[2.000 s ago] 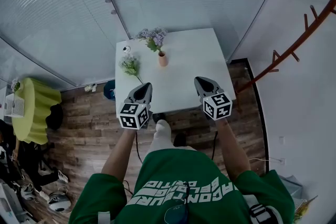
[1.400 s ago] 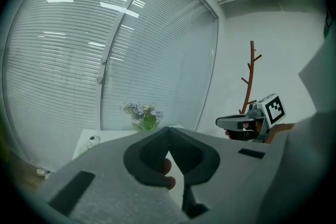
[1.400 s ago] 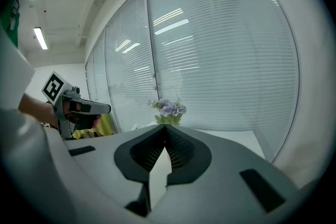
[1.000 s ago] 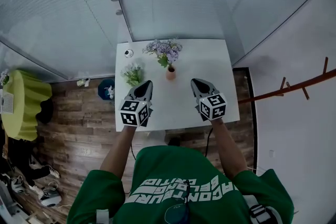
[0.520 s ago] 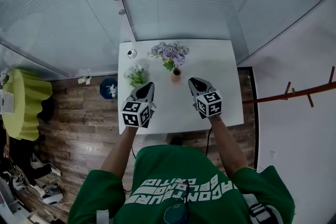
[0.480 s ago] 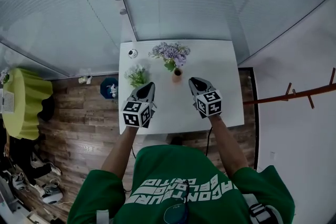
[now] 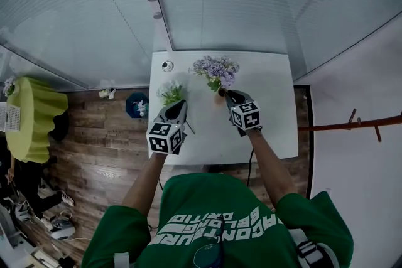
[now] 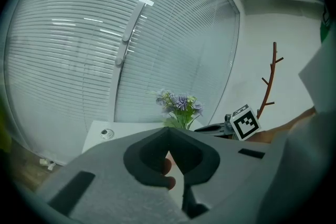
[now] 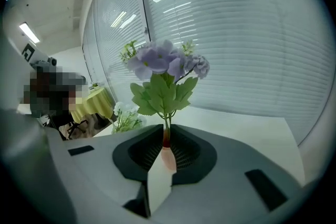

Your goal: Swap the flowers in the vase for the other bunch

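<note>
Purple flowers (image 7: 216,68) stand in a small pinkish vase (image 9: 168,157) near the back of the white table (image 7: 270,110). My right gripper (image 7: 227,93) points at the vase from just in front of it. Its jaws are all but shut, with nothing gripped. In the right gripper view the vase and its flowers (image 9: 165,63) show through the narrow slit beyond the right gripper (image 9: 164,131). The other bunch, white and green (image 7: 171,93), lies on the table to the left. My left gripper (image 7: 180,103) hovers beside it, shut and empty. The left gripper view shows the left gripper (image 8: 169,132) and the purple flowers (image 8: 179,105).
A small round object (image 7: 167,65) sits at the table's back left corner. A glass wall with blinds runs right behind the table. A brown coat rack (image 7: 377,122) stands at the right. At the far left is a yellow-green round table (image 7: 34,119), and a blue item (image 7: 137,105) lies on the wooden floor.
Both grippers have moved forward over the table. The right one has come down to the vase, and the left one has closed in on the white bunch.
</note>
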Available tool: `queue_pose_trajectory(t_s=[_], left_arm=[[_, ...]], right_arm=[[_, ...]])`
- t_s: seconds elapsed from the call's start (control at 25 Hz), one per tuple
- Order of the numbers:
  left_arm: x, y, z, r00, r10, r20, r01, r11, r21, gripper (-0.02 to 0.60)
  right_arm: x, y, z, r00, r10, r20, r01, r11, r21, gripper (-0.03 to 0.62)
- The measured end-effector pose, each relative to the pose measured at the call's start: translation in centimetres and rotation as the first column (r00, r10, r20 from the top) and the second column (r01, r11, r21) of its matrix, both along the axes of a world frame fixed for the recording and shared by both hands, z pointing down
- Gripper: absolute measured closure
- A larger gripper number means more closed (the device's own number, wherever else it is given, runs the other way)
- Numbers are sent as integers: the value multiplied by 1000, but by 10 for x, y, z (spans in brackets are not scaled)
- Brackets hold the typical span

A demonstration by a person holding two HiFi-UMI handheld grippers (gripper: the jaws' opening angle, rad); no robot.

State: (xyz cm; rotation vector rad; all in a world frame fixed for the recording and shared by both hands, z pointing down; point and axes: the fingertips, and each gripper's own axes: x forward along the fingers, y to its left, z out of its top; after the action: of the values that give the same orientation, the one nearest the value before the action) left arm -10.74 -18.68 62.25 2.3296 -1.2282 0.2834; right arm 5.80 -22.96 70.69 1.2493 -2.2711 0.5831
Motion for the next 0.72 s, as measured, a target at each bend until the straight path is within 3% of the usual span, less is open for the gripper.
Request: queue_pose_trajectory(t_s=[0.2, 0.72], left_arm=[[-12, -8, 2, 1000, -10, 6, 10, 1000, -8, 577], [-31, -26, 12, 1000, -25, 1, 25, 999, -28, 577]], right_arm=[[-12, -11, 20, 999, -24, -26, 23, 999, -48, 496], [-25, -42, 31, 998, -25, -61, 22, 998, -58, 488]])
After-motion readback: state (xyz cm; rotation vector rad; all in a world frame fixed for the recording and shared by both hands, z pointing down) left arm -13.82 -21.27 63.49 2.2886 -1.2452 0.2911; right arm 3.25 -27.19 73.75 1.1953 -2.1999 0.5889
